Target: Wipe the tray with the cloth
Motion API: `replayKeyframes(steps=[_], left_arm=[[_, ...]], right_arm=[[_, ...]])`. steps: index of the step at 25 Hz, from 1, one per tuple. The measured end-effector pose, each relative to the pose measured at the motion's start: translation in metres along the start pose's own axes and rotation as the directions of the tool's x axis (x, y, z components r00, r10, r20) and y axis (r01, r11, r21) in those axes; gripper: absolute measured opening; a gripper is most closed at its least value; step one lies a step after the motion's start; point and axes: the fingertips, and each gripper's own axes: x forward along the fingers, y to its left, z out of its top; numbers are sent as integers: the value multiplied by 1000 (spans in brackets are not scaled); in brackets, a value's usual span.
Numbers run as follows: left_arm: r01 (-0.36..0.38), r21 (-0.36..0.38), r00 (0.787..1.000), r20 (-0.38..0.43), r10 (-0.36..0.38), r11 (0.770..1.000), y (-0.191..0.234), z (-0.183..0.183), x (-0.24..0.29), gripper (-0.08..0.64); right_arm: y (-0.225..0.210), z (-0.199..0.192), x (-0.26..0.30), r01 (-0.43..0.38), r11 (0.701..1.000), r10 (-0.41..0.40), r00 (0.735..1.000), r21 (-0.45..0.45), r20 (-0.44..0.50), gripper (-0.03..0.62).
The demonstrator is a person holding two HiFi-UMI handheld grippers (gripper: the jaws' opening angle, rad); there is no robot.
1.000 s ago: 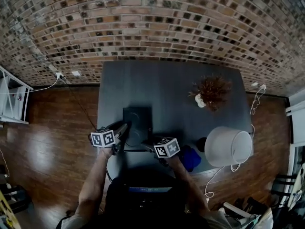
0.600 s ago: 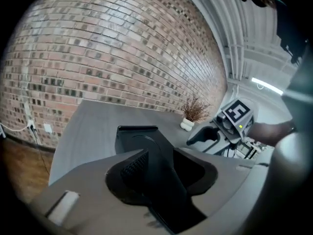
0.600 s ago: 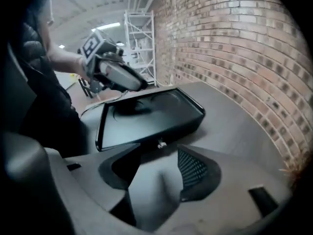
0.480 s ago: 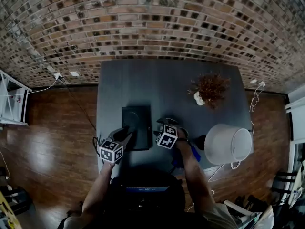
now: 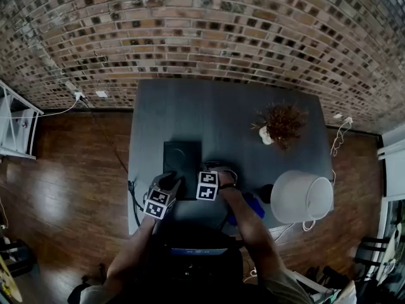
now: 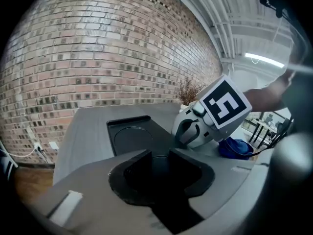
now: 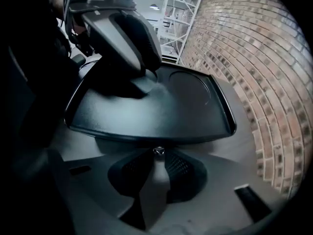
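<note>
Two claws are kept at the tray, while the blue cloth is left on the table by the right arm, so nothing may get wiped. The right claw is shut on nothing. The tray could be tipped by the left claw, whose jaws have just been closing, partly apart, at its corner.

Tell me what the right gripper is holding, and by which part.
Nothing that shows: the right gripper has its jaws shut together, tips just short of the tray.
</note>
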Motion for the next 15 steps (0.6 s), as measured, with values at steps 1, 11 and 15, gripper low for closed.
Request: replayKeyframes(steps=[1, 11, 15], left_arm=[[0, -1, 1000, 3, 0, 1000, 0, 1, 0, 114], [-23, 25, 999, 28, 22, 999, 4, 2, -3, 61], [-26, 32, 999, 23, 26, 999, 5, 2, -2, 41]], right_arm=[[-1, -1, 0, 1, 1000, -1, 1000, -12, -4, 75], [-2, -109, -22, 5, 999, -16, 957, -38, -289, 75], [-2, -123, -27, -3, 1000, 7, 960, 13, -281, 75]])
